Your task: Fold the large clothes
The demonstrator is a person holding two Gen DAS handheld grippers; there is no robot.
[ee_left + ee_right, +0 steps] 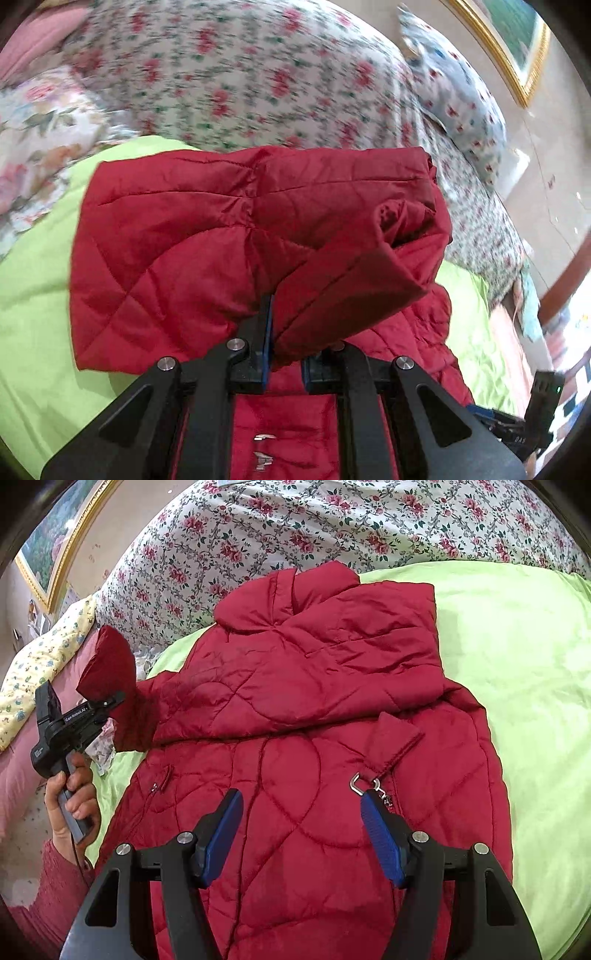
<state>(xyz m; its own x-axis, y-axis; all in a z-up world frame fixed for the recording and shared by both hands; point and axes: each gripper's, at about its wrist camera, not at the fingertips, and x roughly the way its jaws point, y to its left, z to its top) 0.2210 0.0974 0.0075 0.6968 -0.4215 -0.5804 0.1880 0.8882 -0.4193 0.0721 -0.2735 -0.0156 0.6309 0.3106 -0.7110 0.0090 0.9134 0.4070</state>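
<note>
A red quilted jacket (314,709) lies spread on a lime-green sheet (517,664), with its right sleeve folded across the chest. My left gripper (286,332) is shut on the jacket's left sleeve cuff (351,273) and holds it lifted; the sleeve (184,236) hangs in front of the camera. In the right wrist view the left gripper (107,705) shows at the left edge with the cuff (110,664) pinched in it. My right gripper (301,805) is open and empty, low over the jacket's lower front near a metal zipper pull (360,781).
A floral duvet (332,524) is bunched at the far side of the bed. A yellow floral pillow (40,664) and pink bedding (22,775) lie at the left. A blue patterned pillow (461,110) and a gold-framed picture (509,48) are at the back.
</note>
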